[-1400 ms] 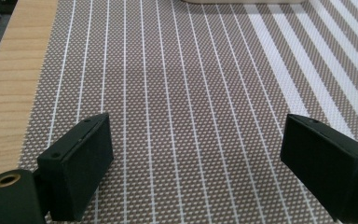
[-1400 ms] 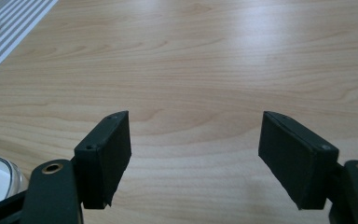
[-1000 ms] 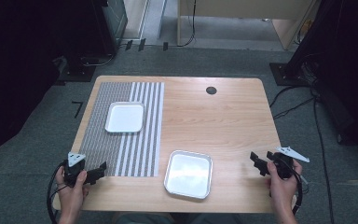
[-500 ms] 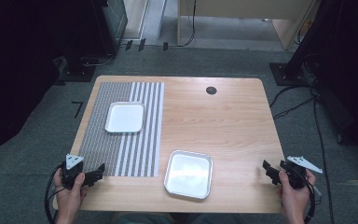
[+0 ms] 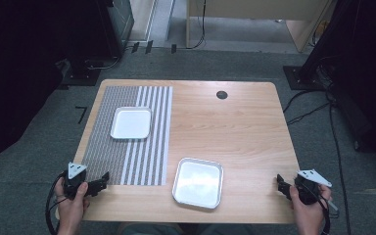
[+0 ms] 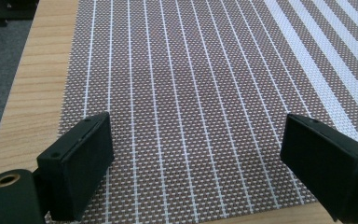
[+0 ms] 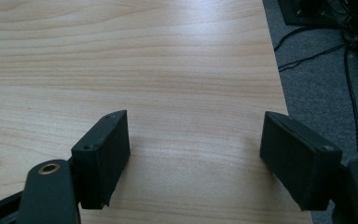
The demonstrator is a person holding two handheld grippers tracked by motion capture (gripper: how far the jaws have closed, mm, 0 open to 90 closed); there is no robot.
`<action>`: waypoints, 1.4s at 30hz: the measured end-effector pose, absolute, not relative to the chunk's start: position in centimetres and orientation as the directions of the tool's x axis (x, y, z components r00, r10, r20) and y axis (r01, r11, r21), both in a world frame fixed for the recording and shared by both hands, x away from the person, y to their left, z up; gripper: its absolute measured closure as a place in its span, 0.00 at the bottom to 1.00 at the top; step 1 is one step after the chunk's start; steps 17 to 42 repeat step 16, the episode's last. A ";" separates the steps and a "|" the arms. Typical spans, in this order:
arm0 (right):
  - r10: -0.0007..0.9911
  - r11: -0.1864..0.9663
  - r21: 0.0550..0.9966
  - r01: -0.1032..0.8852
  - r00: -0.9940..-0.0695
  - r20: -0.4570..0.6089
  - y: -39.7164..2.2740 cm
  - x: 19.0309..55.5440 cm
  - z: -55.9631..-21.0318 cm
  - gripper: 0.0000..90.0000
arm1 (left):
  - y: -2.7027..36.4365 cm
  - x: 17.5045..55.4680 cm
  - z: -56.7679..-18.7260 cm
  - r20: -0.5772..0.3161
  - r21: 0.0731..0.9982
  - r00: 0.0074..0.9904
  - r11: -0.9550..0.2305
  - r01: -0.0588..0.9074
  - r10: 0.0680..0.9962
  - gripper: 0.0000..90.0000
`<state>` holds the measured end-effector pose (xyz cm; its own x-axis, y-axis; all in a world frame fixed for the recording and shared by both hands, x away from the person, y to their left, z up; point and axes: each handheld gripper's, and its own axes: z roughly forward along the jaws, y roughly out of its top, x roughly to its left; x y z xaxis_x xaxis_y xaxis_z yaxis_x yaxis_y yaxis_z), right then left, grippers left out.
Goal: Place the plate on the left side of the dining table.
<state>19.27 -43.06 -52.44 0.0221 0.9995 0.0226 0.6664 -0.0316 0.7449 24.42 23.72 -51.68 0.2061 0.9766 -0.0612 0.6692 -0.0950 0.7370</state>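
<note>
On the grey carpet, room: dark equipment stands at the left and right, cables trail over the floor at the right, and pale wooden furniture sits at the far end.
Table (image 5: pixel 245 132): light wood with rounded corners and a small dark round hole (image 5: pixel 221 94) near the far edge.
Placemat (image 5: pixel 127 142): woven brown and white stripes over the table's left part, wider white bands along its right side.
Metal tray (image 5: pixel 198 182): square and shiny, near the front edge, just right of the placemat.
White tray (image 5: pixel 131 123): square, lying on the far half of the placemat.
Left gripper (image 5: pixel 98 184): at the near-left corner, jaws spread wide with nothing between them.
Right gripper (image 5: pixel 281 186): at the near-right edge, jaws equally wide apart and empty.
Left gripper view: the placemat's dotted weave and thin white lines, close up.
Right gripper view: bare wood grain, the table's right edge, and cables on the carpet.
</note>
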 end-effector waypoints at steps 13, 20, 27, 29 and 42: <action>0.999 0.004 0.745 0.667 -0.040 0.030 -43.0 19.0 -52.4 0.29 | 23.1 24.5 -51.8 -0.001 0.729 0.204 -0.139 0.671 0.979 0.10; 0.999 0.004 0.745 0.667 -0.040 0.030 -43.0 19.0 -52.4 0.29 | 23.1 24.5 -51.8 -0.001 0.728 0.204 -0.139 0.671 0.979 0.10; 0.999 0.004 0.745 0.667 -0.040 0.030 -43.0 19.0 -52.4 0.29 | 23.1 24.5 -51.8 -0.001 0.728 0.204 -0.139 0.671 0.979 0.10; 0.999 0.004 0.745 0.667 -0.040 0.030 -43.0 19.0 -52.4 0.29 | 23.1 24.5 -51.8 -0.001 0.728 0.204 -0.139 0.671 0.979 0.10; 0.999 0.004 0.745 0.667 -0.040 0.030 -43.0 19.0 -52.4 0.29 | 23.1 24.5 -51.8 -0.001 0.728 0.204 -0.139 0.671 0.979 0.10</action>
